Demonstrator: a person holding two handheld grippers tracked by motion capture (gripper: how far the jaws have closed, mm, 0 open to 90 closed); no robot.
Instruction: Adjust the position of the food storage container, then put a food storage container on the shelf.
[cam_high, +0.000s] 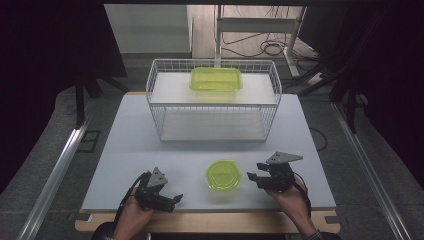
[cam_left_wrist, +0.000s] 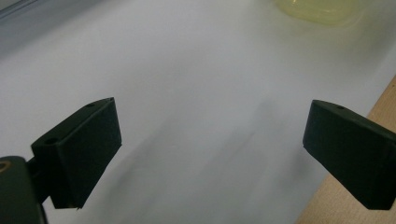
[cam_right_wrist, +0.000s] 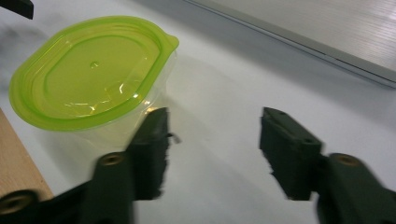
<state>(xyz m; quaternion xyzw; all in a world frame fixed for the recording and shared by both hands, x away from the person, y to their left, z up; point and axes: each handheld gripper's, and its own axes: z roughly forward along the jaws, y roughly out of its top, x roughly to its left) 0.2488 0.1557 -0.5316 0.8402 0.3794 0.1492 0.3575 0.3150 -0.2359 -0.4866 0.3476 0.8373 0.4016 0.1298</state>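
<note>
A small clear tub with a lime-green lid (cam_high: 222, 174) sits on the white table near its front edge, between my two grippers. In the right gripper view the tub (cam_right_wrist: 93, 77) lies just left of my open right gripper (cam_right_wrist: 212, 140), whose left finger (cam_right_wrist: 152, 149) is close to the tub's wall. My right gripper (cam_high: 255, 177) points left toward the tub. My left gripper (cam_high: 175, 198) is open at the front left, with nothing between its jaws (cam_left_wrist: 210, 149); the tub's edge (cam_left_wrist: 322, 9) shows far off. A larger green container (cam_high: 216, 79) rests on the wire rack's top shelf.
A white wire rack (cam_high: 214, 100) stands at the back middle of the table (cam_high: 130, 145). A wooden strip (cam_high: 210, 220) runs along the front edge. Metal rails and cables lie on the floor around the table.
</note>
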